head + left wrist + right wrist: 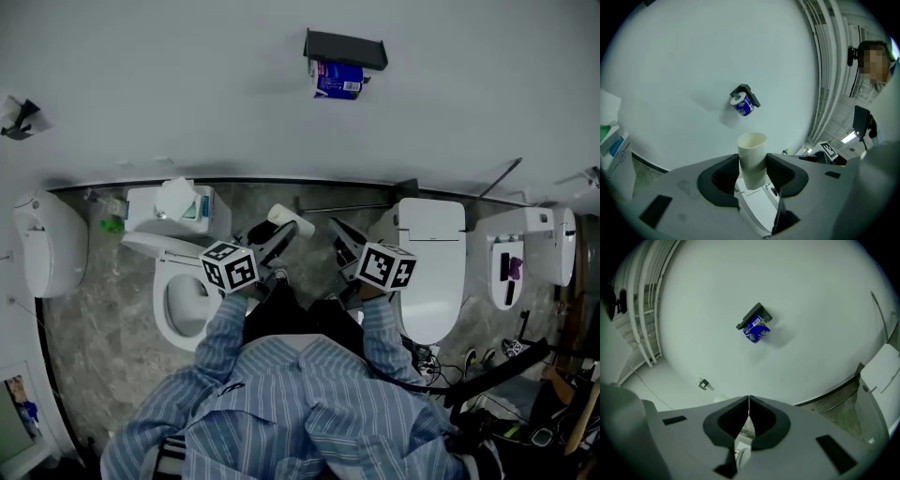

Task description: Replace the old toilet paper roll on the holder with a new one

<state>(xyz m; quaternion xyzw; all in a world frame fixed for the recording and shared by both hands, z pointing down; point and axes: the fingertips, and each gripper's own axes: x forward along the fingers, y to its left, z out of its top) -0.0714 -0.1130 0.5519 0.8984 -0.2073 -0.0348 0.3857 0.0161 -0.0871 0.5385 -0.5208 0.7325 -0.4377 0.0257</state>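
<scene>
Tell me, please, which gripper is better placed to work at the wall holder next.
Probably the right gripper: its jaws are shut on nothing and it faces the holder with the blue-wrapped roll. The left gripper is clamped on the cardboard tube.

place: you're in a restroom, or a room fitted like one | shown by: an open toilet (pixel 161 314) and a lidded toilet (pixel 431 281) side by side along the white wall (pixel 187 94) | paper holder (pixel 345 47) mounted on that wall | stone-patterned floor (pixel 103 323)
</scene>
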